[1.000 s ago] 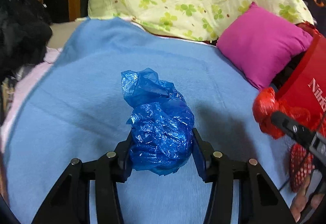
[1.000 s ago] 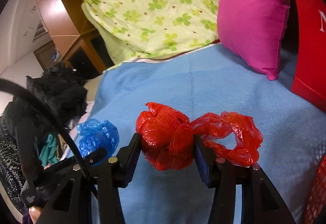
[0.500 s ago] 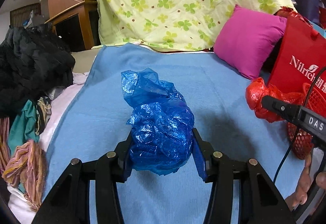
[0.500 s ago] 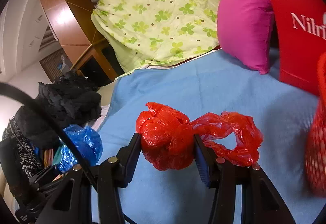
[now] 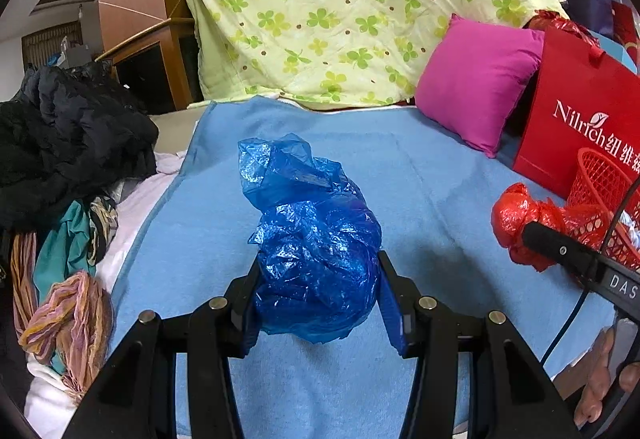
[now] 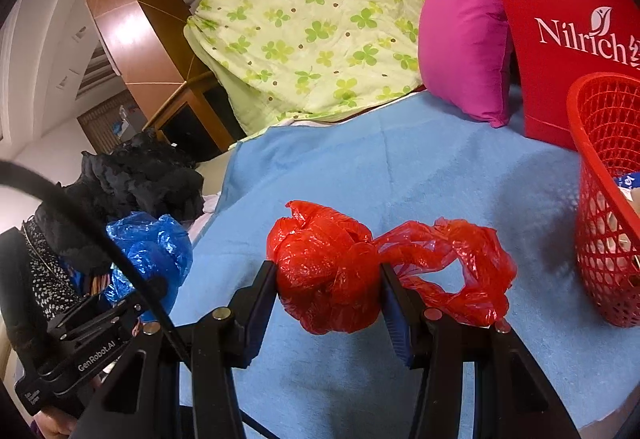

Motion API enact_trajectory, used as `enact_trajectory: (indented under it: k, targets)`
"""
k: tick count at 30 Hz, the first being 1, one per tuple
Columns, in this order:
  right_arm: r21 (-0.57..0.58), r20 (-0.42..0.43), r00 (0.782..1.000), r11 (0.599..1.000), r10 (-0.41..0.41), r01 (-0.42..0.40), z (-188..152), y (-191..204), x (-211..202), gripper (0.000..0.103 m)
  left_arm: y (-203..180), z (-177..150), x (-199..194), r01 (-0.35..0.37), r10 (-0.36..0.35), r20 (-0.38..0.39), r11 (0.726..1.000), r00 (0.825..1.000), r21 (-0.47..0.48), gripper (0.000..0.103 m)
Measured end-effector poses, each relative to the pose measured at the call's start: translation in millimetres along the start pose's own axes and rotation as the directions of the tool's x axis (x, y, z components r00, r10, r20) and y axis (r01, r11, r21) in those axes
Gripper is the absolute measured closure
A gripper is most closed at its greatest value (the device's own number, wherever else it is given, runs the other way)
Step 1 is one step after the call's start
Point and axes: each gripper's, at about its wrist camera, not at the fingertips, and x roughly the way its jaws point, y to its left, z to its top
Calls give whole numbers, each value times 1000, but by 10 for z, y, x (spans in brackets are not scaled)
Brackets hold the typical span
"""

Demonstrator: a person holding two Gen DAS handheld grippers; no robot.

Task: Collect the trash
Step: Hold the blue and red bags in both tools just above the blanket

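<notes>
A crumpled blue plastic bag (image 5: 312, 239) is pinched between the fingers of my left gripper (image 5: 316, 295), lifted above the light blue blanket (image 5: 420, 179). My right gripper (image 6: 330, 295) is shut on a crumpled red plastic bag (image 6: 328, 271), whose loose handles trail to the right. In the left wrist view the red bag (image 5: 516, 219) shows at the right, in front of a red mesh basket (image 5: 600, 183). In the right wrist view that basket (image 6: 600, 199) stands at the right edge with some trash inside, and the blue bag (image 6: 156, 251) appears at the left.
A red paper shopping bag (image 6: 560, 31) and a magenta pillow (image 5: 476, 83) stand behind the basket. A green clover-print quilt (image 5: 340, 7) is piled at the back. Black clothes (image 5: 68, 135) and scarves (image 5: 68, 319) lie left of the blanket.
Both grippers have pulled back and to the right with their bags still held. The red basket has come into the right wrist view, and more of the room shows in the left wrist view.
</notes>
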Motion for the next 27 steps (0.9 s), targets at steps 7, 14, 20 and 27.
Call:
enact_trajectory:
  k: [7,14,20,27]
  targets:
    - [36,-22,998,998,-55,55,8,-111,91,50,68,-195,332,28,-31,-83,999,996,-39,51]
    - [65,-121,983,987,-140,149,-41,-266,411,50,258,-426,816,-15,-2,-171,995,985,-101,51]
    - [48,-145,975,984,-166,174,-60,-274,661,50,406,-388,1125,-59,34,-163,987,986,-150,51]
    - [29,-62,973,974,-224,226,-33,-283,892,50,412,-259,1496,-68,49,-121,986,991,-152,50]
